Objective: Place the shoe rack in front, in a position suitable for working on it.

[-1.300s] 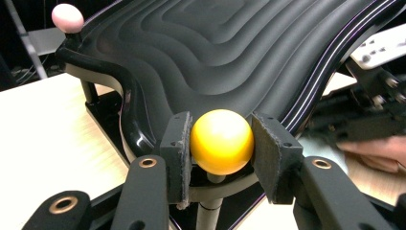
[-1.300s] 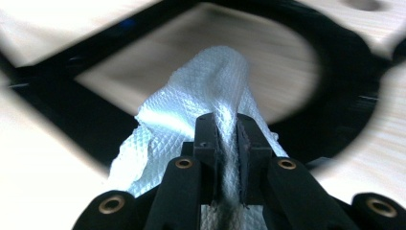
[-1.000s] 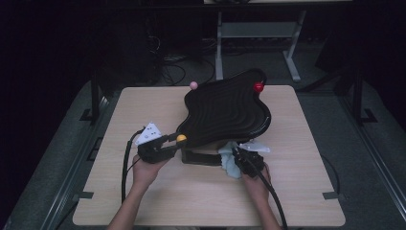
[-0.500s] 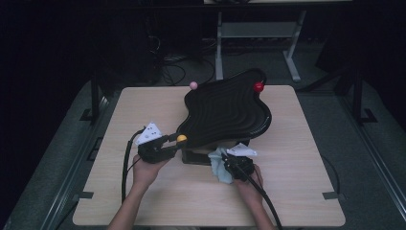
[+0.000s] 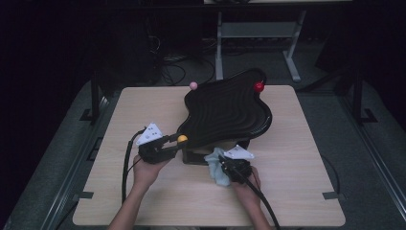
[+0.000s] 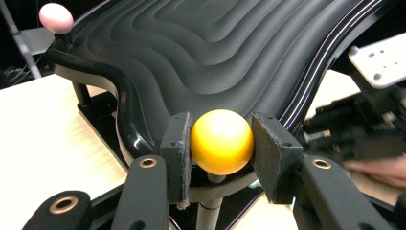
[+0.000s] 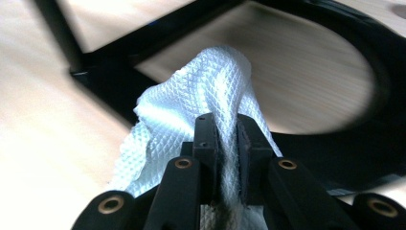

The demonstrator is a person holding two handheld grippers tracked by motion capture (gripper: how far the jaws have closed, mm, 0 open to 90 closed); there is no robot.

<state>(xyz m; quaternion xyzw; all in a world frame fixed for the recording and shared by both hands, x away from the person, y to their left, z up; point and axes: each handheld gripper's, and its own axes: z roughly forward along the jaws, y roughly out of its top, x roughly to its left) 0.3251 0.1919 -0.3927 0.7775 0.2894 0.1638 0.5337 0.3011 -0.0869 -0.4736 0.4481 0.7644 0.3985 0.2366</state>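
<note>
High view: light wooden table (image 5: pixel 297 191) in a dark room; jaws grip yellow ball (image 6: pixel 221 141) and cloth (image 7: pixel 210 91).

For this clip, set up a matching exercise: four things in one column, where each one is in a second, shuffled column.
Things:
1. yellow ball
2. white cloth
3. red ball
4. pink ball

Places:
A. far right corner of the black wavy board
B. between the left hand-held gripper's pads
C. far left corner of the board
D. pinched in the right hand-held gripper

Pairs: 1-B, 2-D, 3-A, 4-C
</note>
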